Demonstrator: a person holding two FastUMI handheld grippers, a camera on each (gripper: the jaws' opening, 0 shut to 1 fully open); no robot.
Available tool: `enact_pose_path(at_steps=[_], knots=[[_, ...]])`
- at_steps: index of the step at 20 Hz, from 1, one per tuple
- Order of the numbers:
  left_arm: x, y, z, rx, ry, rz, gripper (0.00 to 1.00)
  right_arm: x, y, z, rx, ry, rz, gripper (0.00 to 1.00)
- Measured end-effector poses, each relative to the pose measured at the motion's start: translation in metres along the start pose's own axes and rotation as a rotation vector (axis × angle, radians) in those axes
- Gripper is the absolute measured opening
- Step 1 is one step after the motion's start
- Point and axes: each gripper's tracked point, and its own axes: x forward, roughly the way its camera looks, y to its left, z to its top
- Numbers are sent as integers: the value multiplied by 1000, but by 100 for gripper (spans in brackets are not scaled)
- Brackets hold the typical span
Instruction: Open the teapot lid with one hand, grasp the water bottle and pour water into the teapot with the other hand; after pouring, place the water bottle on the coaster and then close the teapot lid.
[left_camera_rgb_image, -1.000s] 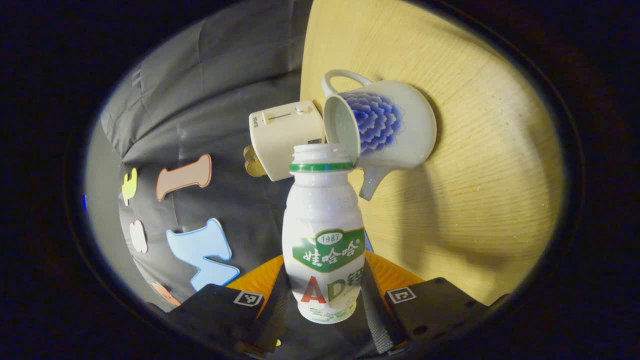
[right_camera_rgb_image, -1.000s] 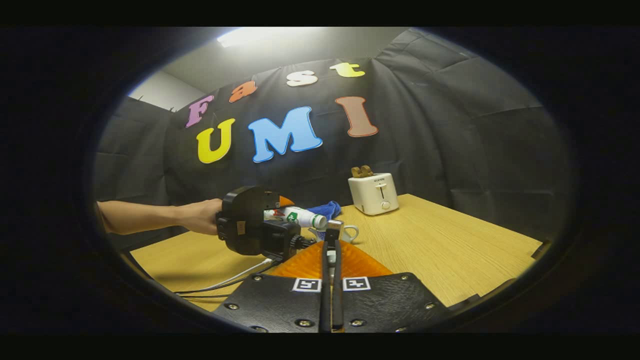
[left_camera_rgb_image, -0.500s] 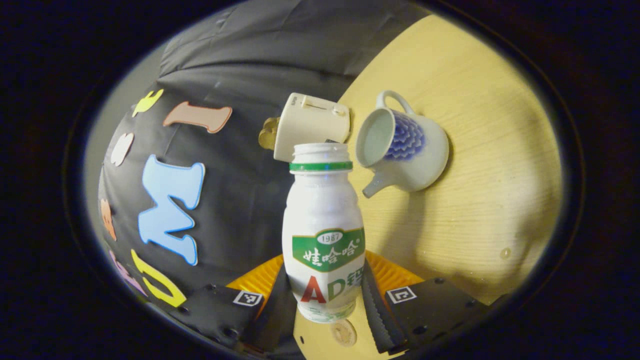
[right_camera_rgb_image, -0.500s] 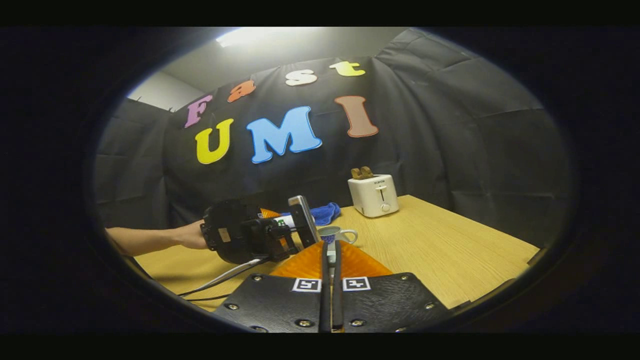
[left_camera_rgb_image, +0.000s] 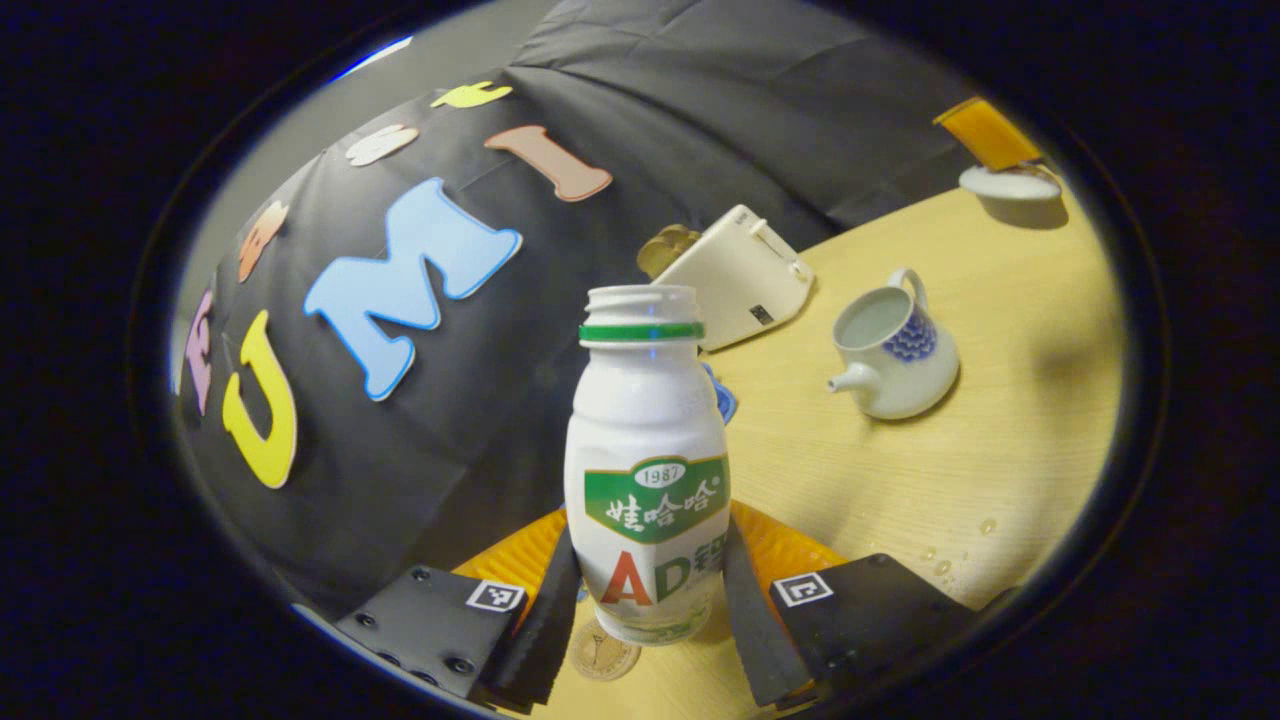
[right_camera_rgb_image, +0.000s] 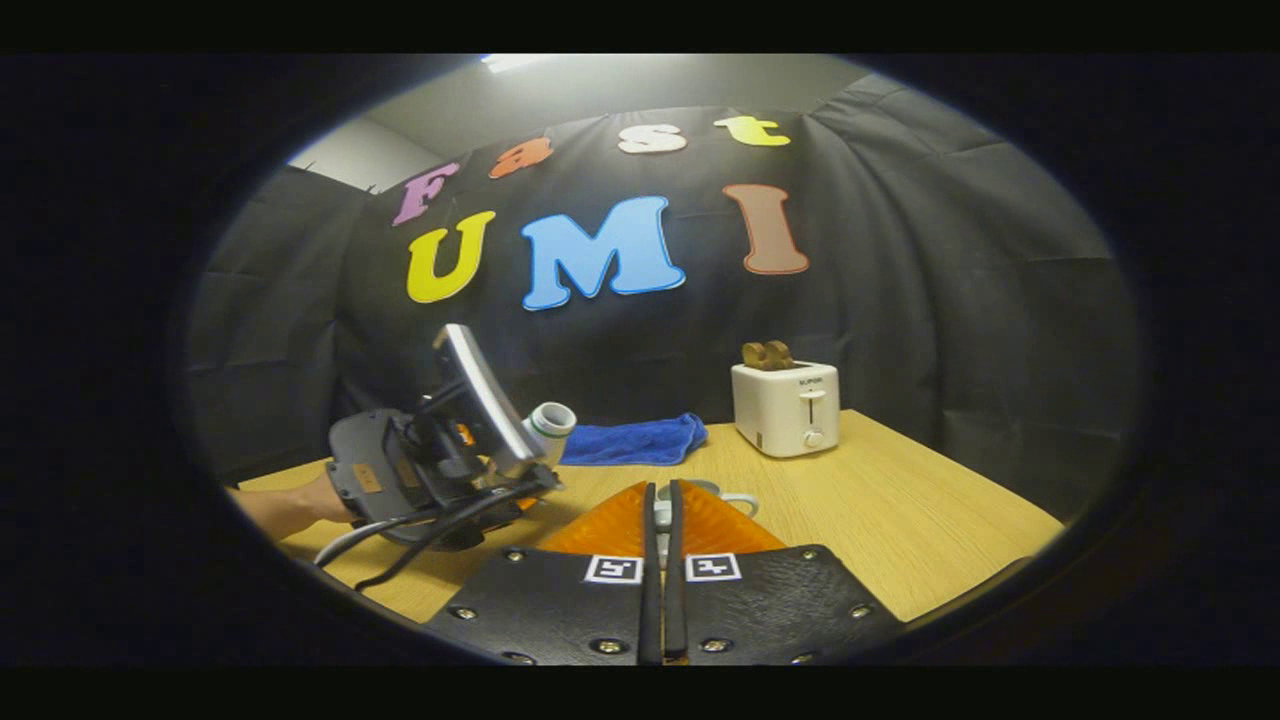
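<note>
Bottle first: your left gripper (left_camera_rgb_image: 648, 610) is clamped on the white plastic water bottle w/ green neck ring and green label (left_camera_rgb_image: 646, 470), both fingers pressing its lower sides; cap off, mouth open, bottle upright along the gripper's axis and tilted relative to the light wooden bench (left_camera_rgb_image: 900, 480); base held off the bench, w/ a small round tan coaster (left_camera_rgb_image: 603, 658) showing just below it betw. the fingers.

White ceramic teapot w/ blue flower pattern (left_camera_rgb_image: 893, 352) sits on the bench to the right of the bottle, well apart from it; top open, spout pointing toward the bottle side, handle on the far side; a few water drops (left_camera_rgb_image: 960, 550) on the bench nearer you.

Cream two-slot toaster (left_camera_rgb_image: 738, 273) stands at the back edge by the black cloth wall, w/ brown toast (left_camera_rgb_image: 665, 248) in it; blue cloth (left_camera_rgb_image: 722, 395) peeks out behind the bottle's shoulder.

Right gripper (right_camera_rgb_image: 660, 520): fingers drawn nearly together, only a thin slot betw. them, pinching a small white piece that looks like the teapot lid's knob (right_camera_rgb_image: 661, 513), but can't tell for sure; in the left gripper view a white disc-shaped lid (left_camera_rgb_image: 1010, 182) hangs at upper right under the right gripper's orange part, clear of the bench.

In the right gripper view your hand (right_camera_rgb_image: 290, 508) holds the left gripper at left, bottle mouth pointing up-right; blue cloth and toaster behind.
</note>
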Motion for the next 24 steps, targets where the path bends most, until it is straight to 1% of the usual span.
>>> enact_pose_path(at_steps=[1,2,4,5,6,9,10,11,14,15,17,18,19,20,22,23,24], knots=[[3,-3,-2,-66,-11,3,75,12,1,5,-10,-9,-1,1],[5,-6,-3,-130,-17,0,80,25,1,7,-23,-12,-5,1],[8,-14,-2,-221,-25,-18,76,49,-1,8,-36,-4,-8,1],[10,-14,-4,-241,-22,-22,82,60,-3,4,-37,17,-9,1],[12,-11,-8,-257,-23,-12,76,69,-3,1,-32,26,-7,1],[10,-6,-7,-361,-50,-20,75,91,-9,-12,-25,56,-28,1],[7,-1,-5,-395,-61,-9,82,97,-13,-16,-38,68,-43,1],[6,5,-3,-436,-78,6,75,100,-16,-19,-46,70,-54,1],[2,26,-5,-579,-110,41,76,107,-19,-26,-36,81,-61,1],[2,32,-10,-599,-106,58,81,107,-21,-28,-39,84,-70,1],[-3,46,-20,-636,-107,81,81,108,-25,-31,-39,90,-79,1],[-4,50,-23,-656,-105,89,75,109,-24,-33,-33,97,-75,1],[-4,55,-25,-671,-104,97,75,109,-23,-37,-30,103,-75,1],[-4,57,-28,-680,-104,101,81,109,-24,-34,-32,98,-74,1],[-3,62,-33,-698,-98,113,81,110,-26,-36,-35,95,-81,1],[-1,66,-38,-722,-92,119,75,111,-27,-39,-32,100,-81,1],[2,68,-45,-732,-82,130,75,112,-27,-40,-30,95,-81,1]])
